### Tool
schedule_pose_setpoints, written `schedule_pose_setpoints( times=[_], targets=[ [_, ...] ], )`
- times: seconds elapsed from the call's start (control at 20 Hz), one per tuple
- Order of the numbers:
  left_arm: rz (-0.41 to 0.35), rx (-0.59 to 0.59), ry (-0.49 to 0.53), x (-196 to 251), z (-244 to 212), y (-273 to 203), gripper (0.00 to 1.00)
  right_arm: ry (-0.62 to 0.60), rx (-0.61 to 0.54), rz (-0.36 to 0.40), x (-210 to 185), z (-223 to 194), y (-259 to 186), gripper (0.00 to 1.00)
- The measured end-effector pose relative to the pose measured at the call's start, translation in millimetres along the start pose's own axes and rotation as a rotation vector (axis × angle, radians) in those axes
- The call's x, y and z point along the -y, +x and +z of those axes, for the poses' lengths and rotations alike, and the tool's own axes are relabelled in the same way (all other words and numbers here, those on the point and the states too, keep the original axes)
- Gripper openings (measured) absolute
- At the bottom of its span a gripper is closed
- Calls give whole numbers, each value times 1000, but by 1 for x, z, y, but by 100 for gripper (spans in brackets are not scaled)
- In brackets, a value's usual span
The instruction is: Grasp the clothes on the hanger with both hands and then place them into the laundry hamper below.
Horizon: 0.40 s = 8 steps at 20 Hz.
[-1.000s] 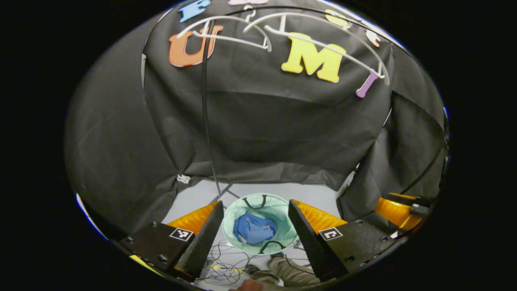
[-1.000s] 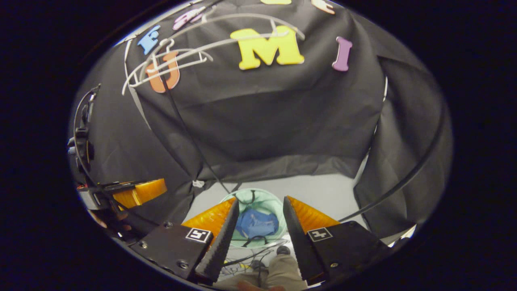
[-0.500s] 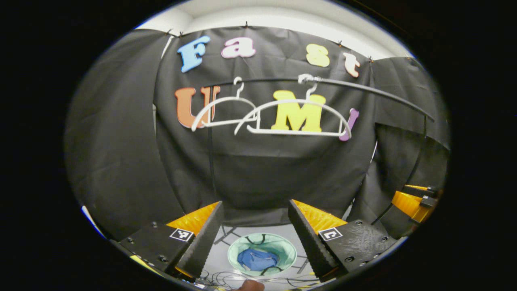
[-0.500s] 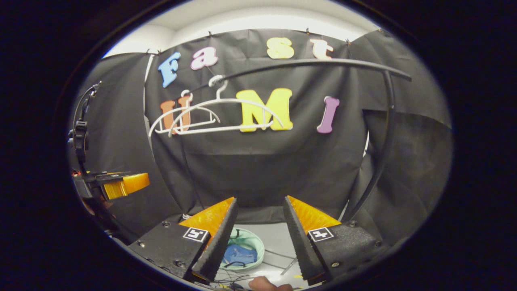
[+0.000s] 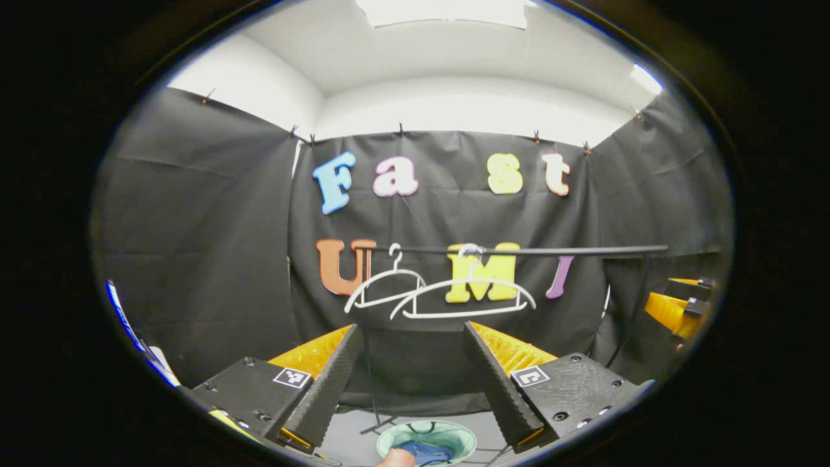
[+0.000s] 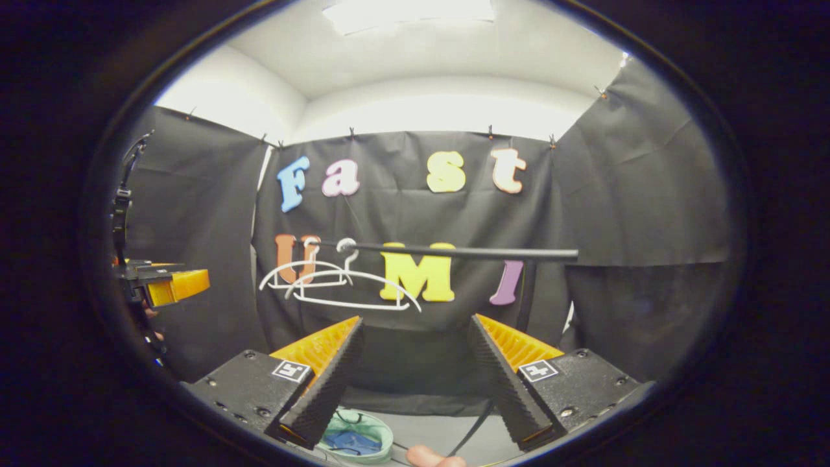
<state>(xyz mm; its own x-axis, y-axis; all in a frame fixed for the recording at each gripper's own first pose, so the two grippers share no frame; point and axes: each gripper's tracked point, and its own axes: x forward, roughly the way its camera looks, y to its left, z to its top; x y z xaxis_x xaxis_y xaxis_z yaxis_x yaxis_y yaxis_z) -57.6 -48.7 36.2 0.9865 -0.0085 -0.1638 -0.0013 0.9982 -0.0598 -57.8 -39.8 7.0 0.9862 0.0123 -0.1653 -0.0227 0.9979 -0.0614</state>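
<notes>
Two bare white hangers (image 5: 463, 295) hang side by side on a black rail (image 5: 551, 250); in the right gripper view the hangers (image 6: 343, 285) sit left of centre. Low on the floor stands the pale green hamper (image 5: 428, 441) with blue clothes (image 5: 425, 452) inside; in the right gripper view the hamper (image 6: 356, 438) holds the same blue clothes (image 6: 347, 442). My left gripper (image 5: 412, 379) is open with nothing between its fingers, level with the hangers. My right gripper (image 6: 415, 376) is open too. Each shows at the edge of the other's view: right gripper (image 5: 677, 305), left gripper (image 6: 162, 285).
The rail's black upright (image 6: 525, 285) descends at the right end, another post (image 5: 369, 376) reaches the grey floor (image 6: 441, 441). Black cloth walls close the booth on three sides. A fingertip (image 6: 428, 457) shows at the bottom edge.
Both grippers have tilted up from pointing down at the hamper to facing the wall and ceiling. The hamper slid to the bottom edge and the hangers dropped to mid-view. Both stayed open.
</notes>
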Motion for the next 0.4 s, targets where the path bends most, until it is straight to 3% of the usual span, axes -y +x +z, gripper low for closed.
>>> schedule_pose_setpoints(
  times=[0.15,0.2,0.4],
  targets=[
    [34,76,11,3,31,-28,92,1,64,23,12,27,-19,100],
    [42,94,13,3,37,-40,100,-8,87,27,16,35,-25,100],
    [82,159,7,-3,64,-72,100,23,143,65,24,59,-41,100]
  ],
)
